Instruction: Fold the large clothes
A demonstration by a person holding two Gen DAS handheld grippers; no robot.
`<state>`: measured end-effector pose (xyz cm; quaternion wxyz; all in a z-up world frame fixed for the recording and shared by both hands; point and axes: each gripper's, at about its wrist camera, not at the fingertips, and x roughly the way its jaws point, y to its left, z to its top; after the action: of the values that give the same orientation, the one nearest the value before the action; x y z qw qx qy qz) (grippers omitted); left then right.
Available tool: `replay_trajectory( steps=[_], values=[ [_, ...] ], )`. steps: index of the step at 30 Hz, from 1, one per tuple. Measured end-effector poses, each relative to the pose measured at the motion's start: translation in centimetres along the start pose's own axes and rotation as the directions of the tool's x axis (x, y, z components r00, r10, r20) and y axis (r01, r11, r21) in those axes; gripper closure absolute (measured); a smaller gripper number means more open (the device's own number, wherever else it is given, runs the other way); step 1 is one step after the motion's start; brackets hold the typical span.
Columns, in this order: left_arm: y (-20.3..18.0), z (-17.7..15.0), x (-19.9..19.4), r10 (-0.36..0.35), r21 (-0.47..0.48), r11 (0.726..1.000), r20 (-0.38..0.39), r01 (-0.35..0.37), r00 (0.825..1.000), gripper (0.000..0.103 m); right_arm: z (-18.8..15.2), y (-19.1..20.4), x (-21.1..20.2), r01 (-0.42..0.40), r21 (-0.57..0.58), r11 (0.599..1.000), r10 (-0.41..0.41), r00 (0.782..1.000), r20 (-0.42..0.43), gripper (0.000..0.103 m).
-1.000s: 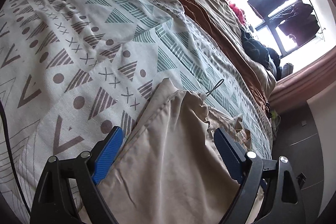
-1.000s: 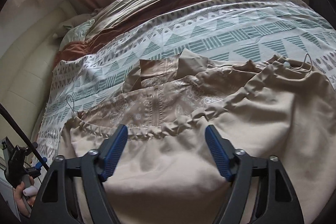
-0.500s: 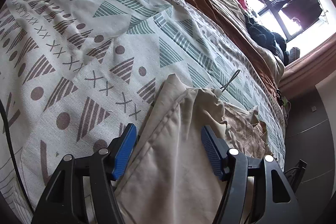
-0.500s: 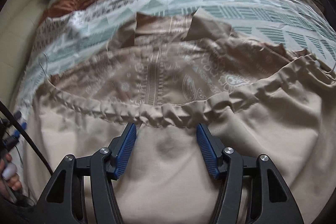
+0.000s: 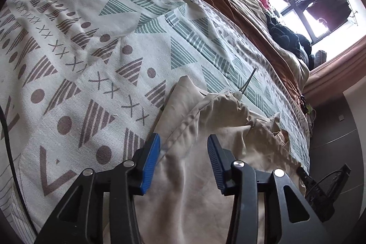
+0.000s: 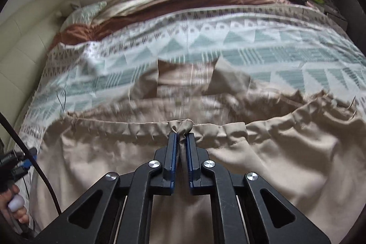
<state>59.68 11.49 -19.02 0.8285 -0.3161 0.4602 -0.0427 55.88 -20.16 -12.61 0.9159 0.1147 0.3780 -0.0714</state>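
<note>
- Our right gripper point(image 6: 181, 141) is clenched on a small pinch of the beige garment's point(image 6: 263, 164) gathered waistband; thin bite, we risk it slipping.
- Our left gripper point(image 5: 183, 152) is spread around the garment's side edge, grasping nothing; lifting now drags it lopsided across the patterned bedspread point(image 5: 91, 49).

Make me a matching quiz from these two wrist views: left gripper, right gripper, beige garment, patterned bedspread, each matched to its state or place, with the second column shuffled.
Column one:
1. left gripper
2. right gripper
3. beige garment
4. patterned bedspread

Column two:
A. spread on the bed under the garment
B. pinching the gathered waistband
C. jaws apart around a fabric edge
D. lying on the bedspread, partly bunched

Pairs: 1-C, 2-B, 3-D, 4-A
</note>
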Motion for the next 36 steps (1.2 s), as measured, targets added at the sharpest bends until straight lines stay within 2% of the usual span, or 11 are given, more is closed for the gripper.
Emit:
replay_trajectory(
  steps=[3,11,17,20,24,28,36],
  values=[
    [0.1,-0.1,0.3,0.006,0.003,1.0,-0.011,-0.006,1.0,0.059,0.4,0.4,0.4,0.004,-0.012,1.0,-0.004,1.0,0.006,0.099],
    [-0.2,-0.1,0.9,0.03,0.019,0.999,-0.027,-0.029,0.999,0.059,0.2,-1.1,5.1,-0.015,0.02,1.0,0.017,0.996,-0.093,0.099],
    [-0.3,-0.2,1.3,0.055,0.026,0.998,-0.029,-0.054,0.998,0.059,0.5,-1.6,7.4,-0.024,0.034,0.999,0.028,0.992,-0.121,0.097],
    [-0.5,-0.4,1.6,0.073,0.036,0.997,-0.03,-0.072,0.997,0.059,0.9,-1.8,6.5,-0.037,0.037,0.999,0.042,0.989,-0.144,0.096],
    [-0.5,-0.5,1.8,0.083,0.031,0.996,-0.027,-0.082,0.996,0.059,1.1,-4.3,4.0,-0.126,0.149,0.981,0.15,0.976,-0.16,0.09],
    [-0.4,-0.4,1.9,0.087,0.024,0.996,-0.023,-0.086,0.996,0.059,1.1,-6.4,2.4,-0.057,0.177,0.983,0.084,0.985,-0.15,0.089],
    [-0.6,-0.1,2.6,0.099,0.03,0.995,-0.025,-0.098,0.995,0.059,0.6,-5.0,4.5,-0.078,0.129,0.989,0.103,0.974,-0.204,0.089]
  ],
)
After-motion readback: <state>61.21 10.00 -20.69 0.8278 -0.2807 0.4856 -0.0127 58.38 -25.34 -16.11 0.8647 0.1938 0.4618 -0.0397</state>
